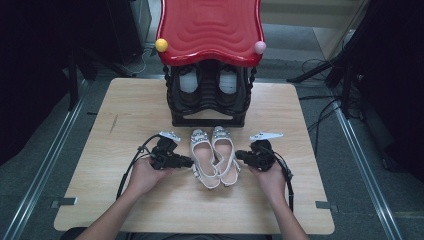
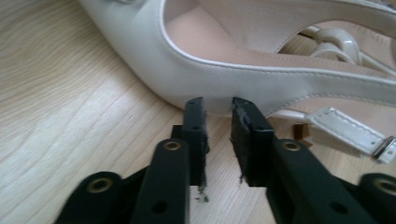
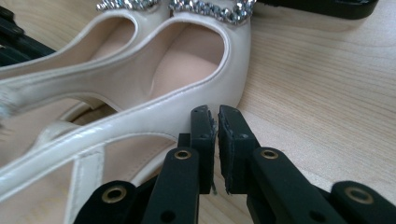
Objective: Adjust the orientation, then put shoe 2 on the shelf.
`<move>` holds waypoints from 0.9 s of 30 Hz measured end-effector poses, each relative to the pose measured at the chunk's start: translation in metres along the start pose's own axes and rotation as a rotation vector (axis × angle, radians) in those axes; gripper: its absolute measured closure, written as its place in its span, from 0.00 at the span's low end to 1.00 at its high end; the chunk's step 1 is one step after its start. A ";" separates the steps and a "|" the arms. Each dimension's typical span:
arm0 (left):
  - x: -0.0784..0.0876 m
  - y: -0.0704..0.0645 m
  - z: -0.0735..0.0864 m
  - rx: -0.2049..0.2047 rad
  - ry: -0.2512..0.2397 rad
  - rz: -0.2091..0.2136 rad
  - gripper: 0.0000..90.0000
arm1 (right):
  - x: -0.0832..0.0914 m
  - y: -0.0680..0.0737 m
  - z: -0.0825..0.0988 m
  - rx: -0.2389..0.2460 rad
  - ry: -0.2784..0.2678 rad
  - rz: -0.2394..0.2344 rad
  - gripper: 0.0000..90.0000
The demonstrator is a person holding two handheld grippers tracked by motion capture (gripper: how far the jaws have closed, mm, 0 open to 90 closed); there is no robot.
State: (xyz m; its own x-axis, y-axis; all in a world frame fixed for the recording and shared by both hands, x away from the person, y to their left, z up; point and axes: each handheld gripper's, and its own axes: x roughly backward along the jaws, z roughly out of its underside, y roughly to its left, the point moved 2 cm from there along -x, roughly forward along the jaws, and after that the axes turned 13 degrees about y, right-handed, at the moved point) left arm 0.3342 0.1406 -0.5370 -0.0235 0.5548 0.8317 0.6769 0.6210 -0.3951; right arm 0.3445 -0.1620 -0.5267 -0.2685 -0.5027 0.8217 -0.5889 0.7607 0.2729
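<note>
Left tongs (image 1: 189, 161): slightly parted, empty — could nudge left shoe (image 1: 202, 157) askew.
Right tongs (image 1: 239, 155): narrow gap, empty — might scuff right shoe (image 1: 225, 155).

Black left gripper (image 1: 186, 161), brass-ringed screws; right gripper (image 1: 241, 155) apparently alike; grey plates.

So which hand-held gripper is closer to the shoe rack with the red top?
Neither, roughly equal. The left hand-held gripper sits left of the white shoes, the right hand-held gripper right of them, both before the shoe rack.
</note>
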 end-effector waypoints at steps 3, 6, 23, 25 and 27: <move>0.004 0.000 0.001 -0.010 0.001 -0.025 0.77 | 0.005 0.000 0.001 -0.007 -0.006 0.006 0.91; 0.010 0.001 0.003 -0.004 -0.018 -0.022 0.74 | 0.010 -0.003 0.001 -0.015 -0.027 0.004 0.89; 0.032 0.012 0.012 -0.004 -0.062 -0.068 0.59 | 0.021 0.012 -0.009 0.008 -0.089 -0.011 0.78; 0.033 0.013 0.013 -0.003 -0.066 -0.071 0.59 | 0.021 0.016 -0.013 0.008 -0.099 -0.019 0.78; 0.035 0.014 0.013 0.000 -0.070 -0.079 0.59 | 0.020 0.020 -0.016 0.012 -0.090 -0.009 0.78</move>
State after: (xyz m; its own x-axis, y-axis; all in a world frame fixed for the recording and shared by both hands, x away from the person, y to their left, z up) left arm 0.3327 0.1758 -0.5187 -0.1278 0.5412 0.8311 0.6712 0.6642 -0.3293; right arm 0.3399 -0.1503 -0.4965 -0.3301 -0.5450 0.7707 -0.6008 0.7510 0.2738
